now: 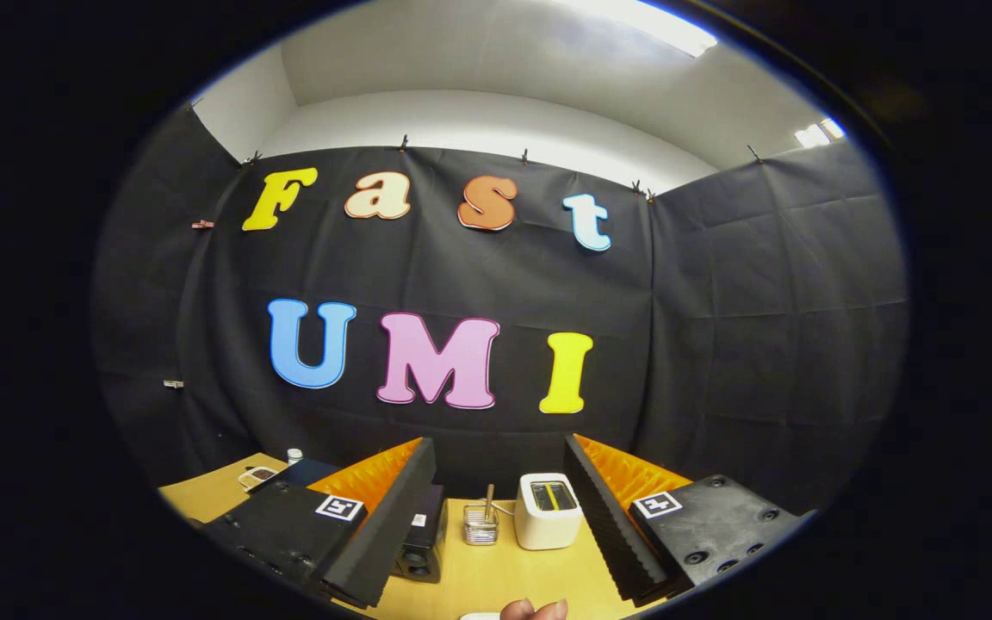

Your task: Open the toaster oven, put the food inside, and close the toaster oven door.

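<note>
The gripper (500,525) was held above a wooden bench (496,577), its two fingers (393,525) spread wide apart with nothing between them but open bench. Neither finger touched anything.

Beyond the fingers, toward the far side of the bench, stood a white toaster (548,510) with slots in its top, just inside the right finger. Left of it, close by but apart, sat a small wire holder (480,523) with a thin stick standing up in it. Further left, partly hidden behind the left finger, was a small black box-shaped appliance (420,542); whether this was the toaster oven could not be told, nor whether its door was open. No food could be made out with certainty.

At the near edge, between the fingers, the tips of a person's hand (535,610) showed, with a pale object (480,616) just left of them, too cut off to identify.

On the far left of the bench lay a small flat device (257,475) and a small white-capped bottle (294,455) near it.
</note>
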`<state>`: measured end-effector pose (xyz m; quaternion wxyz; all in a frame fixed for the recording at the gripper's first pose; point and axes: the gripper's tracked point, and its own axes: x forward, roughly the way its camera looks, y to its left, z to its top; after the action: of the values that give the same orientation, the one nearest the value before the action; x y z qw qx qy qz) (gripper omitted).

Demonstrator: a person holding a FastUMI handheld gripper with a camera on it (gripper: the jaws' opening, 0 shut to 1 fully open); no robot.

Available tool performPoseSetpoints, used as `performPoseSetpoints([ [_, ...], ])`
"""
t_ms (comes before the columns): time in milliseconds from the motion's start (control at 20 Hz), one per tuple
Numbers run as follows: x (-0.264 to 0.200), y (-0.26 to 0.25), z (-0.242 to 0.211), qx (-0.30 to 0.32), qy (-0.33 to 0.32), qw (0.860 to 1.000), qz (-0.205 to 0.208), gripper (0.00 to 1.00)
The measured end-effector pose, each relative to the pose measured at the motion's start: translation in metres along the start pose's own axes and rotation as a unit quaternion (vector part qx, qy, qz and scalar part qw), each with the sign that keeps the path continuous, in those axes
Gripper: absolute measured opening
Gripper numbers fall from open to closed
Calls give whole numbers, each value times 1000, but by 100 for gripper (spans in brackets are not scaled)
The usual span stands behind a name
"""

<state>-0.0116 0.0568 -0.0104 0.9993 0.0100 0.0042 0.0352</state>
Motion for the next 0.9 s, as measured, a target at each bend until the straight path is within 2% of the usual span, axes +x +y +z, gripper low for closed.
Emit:
performPoseSetpoints([
  [300,9,100,-37,42,38,997,56,97],
  [550,21,177,-98,64,107,989,80,98],
  [900,45,240,-216,71,240,966,67,98],
])
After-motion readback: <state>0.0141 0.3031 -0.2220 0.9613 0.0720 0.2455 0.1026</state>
